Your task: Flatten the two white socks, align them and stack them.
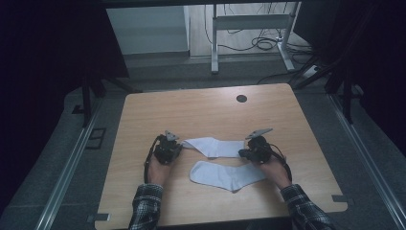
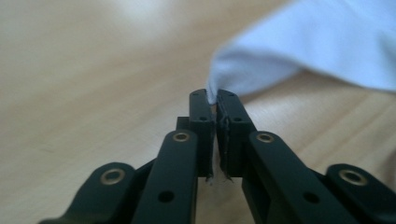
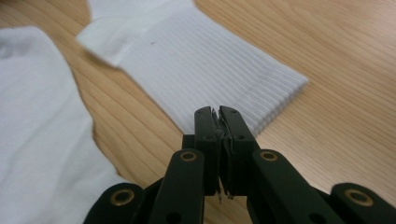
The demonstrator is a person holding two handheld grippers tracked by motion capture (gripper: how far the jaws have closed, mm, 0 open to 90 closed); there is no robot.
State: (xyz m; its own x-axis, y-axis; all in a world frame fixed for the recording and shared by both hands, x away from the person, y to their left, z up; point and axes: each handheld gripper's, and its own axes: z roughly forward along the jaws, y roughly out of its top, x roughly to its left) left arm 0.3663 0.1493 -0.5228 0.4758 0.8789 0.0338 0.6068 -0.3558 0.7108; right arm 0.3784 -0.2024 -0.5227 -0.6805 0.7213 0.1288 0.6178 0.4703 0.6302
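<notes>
A person in checked sleeves sat at the pale wooden table, with a black two-jaw gripper in each hand. Two flat white cotton socks lay on the table, and the far sock stretched between the two grippers. The near sock lay just below the far sock, closer to the person, and the two socks were close but I could not tell if they touched. The left gripper sat at the left end of the far sock, the pointed toe end. In the left gripper view, the left gripper had its jaws pressed together on a small corner of that sock, and the cloth rose up from the tips. The right gripper sat at the right end of the far sock, at the ribbed cuff. In the right gripper view, the right gripper had its jaws pinched together on the edge of the ribbed cuff. A small round dark hole sat in the table beyond the far sock
</notes>
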